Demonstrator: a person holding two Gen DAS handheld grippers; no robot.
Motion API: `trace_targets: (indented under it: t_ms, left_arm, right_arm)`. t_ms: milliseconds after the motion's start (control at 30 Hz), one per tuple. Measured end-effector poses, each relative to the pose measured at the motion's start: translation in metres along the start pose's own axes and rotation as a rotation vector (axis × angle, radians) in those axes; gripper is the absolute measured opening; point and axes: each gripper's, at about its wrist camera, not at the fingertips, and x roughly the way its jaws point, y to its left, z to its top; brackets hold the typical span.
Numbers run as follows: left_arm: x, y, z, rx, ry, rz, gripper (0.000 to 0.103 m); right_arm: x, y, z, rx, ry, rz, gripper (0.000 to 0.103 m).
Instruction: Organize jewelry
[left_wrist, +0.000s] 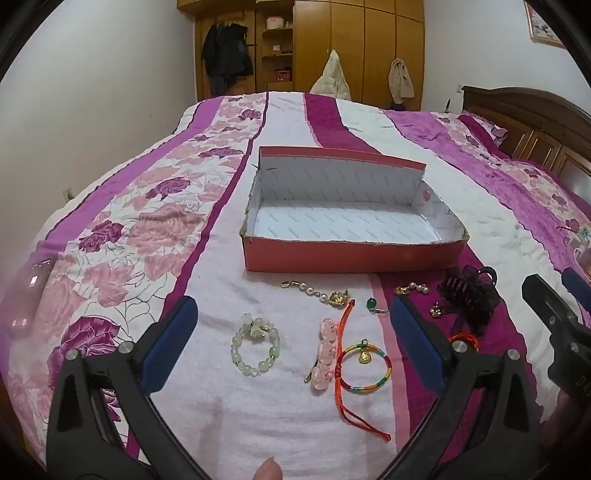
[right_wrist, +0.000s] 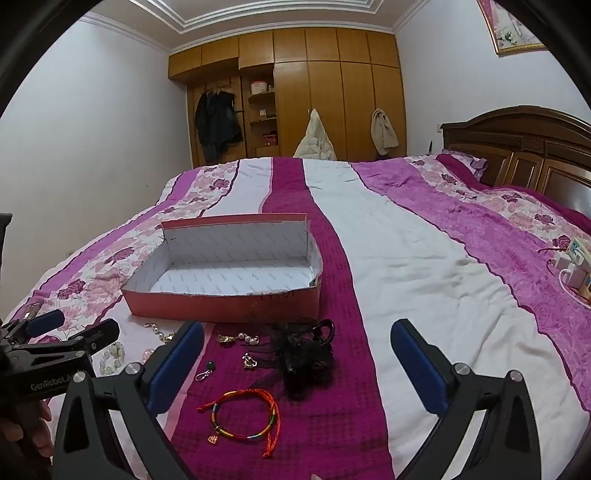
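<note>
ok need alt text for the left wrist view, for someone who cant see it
The open left gripper hovers empty over jewelry scattered on a purple floral bedspread: a green bead bracelet, a rainbow cord bracelet and a pearl chain. Beyond them sits an empty red box.

Jewelry spread out on the bed (left_wrist: 369, 122), box (left_wrist: 347, 254) sitting just behind it

From the left wrist view: bead bracelet (left_wrist: 255, 349) furthest left, hair clip (left_wrist: 325, 354) and cord bracelet (left_wrist: 364, 365) to its right, pearl chain (left_wrist: 317, 293) between them and the box, hair claw (left_wrist: 469, 295) far right. Wardrobe (left_wrist: 354, 44) stands beyond the bed.
</note>
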Motion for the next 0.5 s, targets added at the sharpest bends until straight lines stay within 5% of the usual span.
trace_targets:
  t_ms: [500]
  left_arm:
    - [-0.004,-0.005,0.006,0.012,-0.012,0.006,0.097]
  right_arm:
    - [-0.001,0.001,0.000,-0.004,0.001,-0.003,0.103]
